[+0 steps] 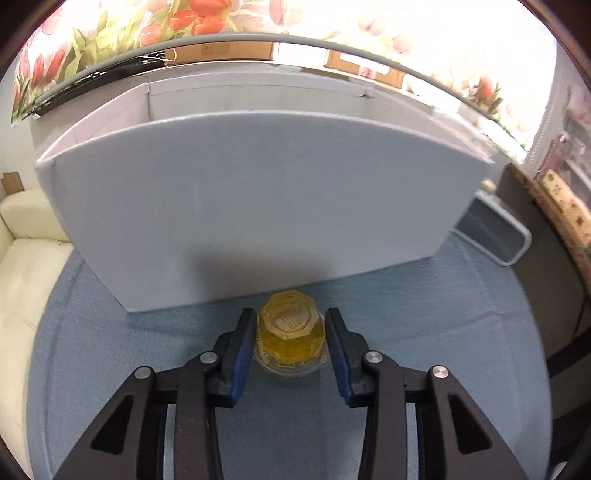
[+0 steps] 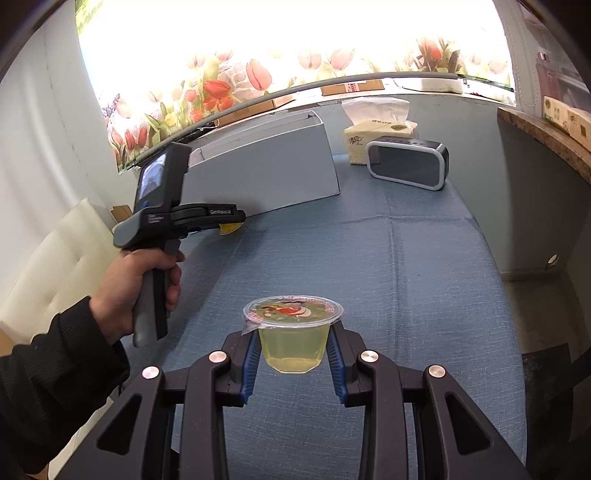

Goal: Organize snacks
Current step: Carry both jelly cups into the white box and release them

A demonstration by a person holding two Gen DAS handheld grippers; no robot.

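left tongs (image 1: 290, 334) pinching an upturned jelly cup (image 1: 290, 325) just before the white box (image 1: 236, 206) I mean to fill | right tongs (image 2: 294, 352) clamp an upright jelly cup (image 2: 293, 332) above the bench (image 2: 406, 258), waiting its turn

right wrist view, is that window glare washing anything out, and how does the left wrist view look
Right wrist view: the window is blown out white, yet the jelly cup stays sharp. Left wrist view: evenly lit, fisheye bows the white box, soft shadow at its base.
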